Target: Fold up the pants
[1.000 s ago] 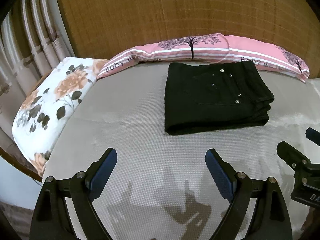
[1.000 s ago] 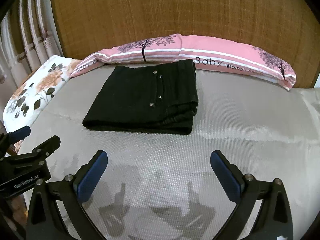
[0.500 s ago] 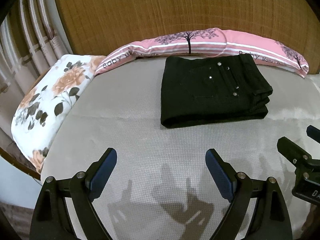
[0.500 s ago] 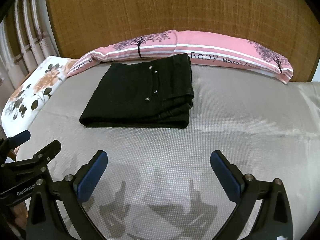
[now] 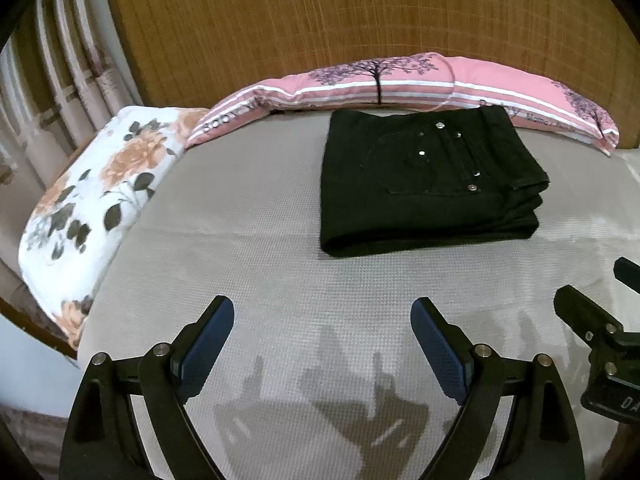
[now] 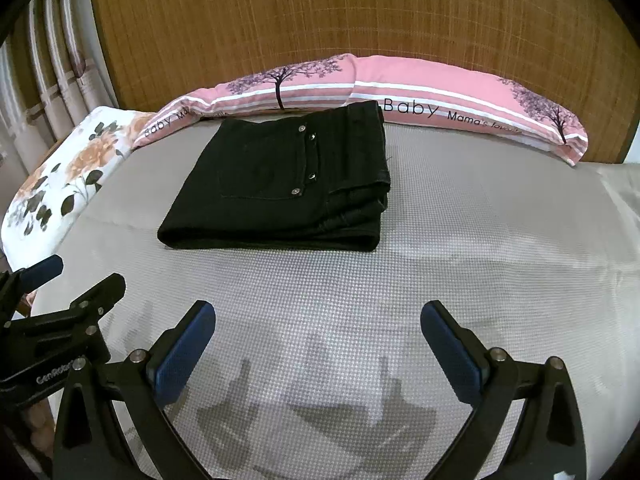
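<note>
Black pants (image 5: 428, 184) lie folded into a thick rectangle on the grey bed sheet (image 5: 248, 264), pocket and metal rivets facing up, close to the pink pillow. In the right wrist view the same pants (image 6: 288, 184) sit left of centre. My left gripper (image 5: 322, 320) hovers over bare sheet in front of the pants, open, with nothing between its blue pads. My right gripper (image 6: 318, 324) is likewise open and empty, well short of the pants. Each gripper shows at the edge of the other's view.
A long pink pillow (image 6: 440, 100) printed with trees runs along the woven headboard (image 6: 360, 20). A floral pillow (image 5: 92, 200) lies at the bed's left edge, with curtains (image 5: 48, 92) beyond it. Gripper shadows fall on the sheet in front.
Both views have shifted only slightly; the pants sit a little higher in the frame than a second ago. The pants lie unchanged and both grippers stay open.
</note>
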A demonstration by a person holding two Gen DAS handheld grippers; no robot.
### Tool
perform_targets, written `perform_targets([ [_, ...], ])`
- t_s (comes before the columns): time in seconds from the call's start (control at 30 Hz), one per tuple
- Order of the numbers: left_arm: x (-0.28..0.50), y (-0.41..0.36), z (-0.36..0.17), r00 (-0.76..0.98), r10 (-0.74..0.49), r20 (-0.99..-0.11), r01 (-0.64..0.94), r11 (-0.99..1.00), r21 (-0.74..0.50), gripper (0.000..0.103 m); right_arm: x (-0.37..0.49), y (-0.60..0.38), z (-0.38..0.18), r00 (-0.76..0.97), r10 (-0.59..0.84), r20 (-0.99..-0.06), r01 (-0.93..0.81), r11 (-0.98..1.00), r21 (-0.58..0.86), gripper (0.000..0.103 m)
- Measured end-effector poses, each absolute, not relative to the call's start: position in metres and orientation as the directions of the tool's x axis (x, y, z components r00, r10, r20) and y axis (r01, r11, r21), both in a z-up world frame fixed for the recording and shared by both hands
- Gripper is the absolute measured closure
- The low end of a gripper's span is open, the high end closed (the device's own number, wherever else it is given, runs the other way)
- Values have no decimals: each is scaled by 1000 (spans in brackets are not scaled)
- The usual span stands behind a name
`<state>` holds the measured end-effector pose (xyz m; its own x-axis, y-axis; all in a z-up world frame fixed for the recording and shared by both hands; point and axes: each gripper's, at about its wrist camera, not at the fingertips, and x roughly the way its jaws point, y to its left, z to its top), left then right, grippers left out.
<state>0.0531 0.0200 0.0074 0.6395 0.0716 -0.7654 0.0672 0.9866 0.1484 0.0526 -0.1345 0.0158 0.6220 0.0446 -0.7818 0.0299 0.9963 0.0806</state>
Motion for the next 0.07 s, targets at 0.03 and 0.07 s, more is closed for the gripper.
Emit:
perform_targets([
  [0.03, 55, 21, 7, 636, 66, -769, 70, 987, 142, 13, 52, -134, 16, 622, 38, -782, 34, 997, 76, 1],
  [0.07, 57, 21, 7, 634, 58, -771, 74, 988, 135, 13, 52, -134, 16, 622, 33, -782, 35, 997, 71, 1],
])
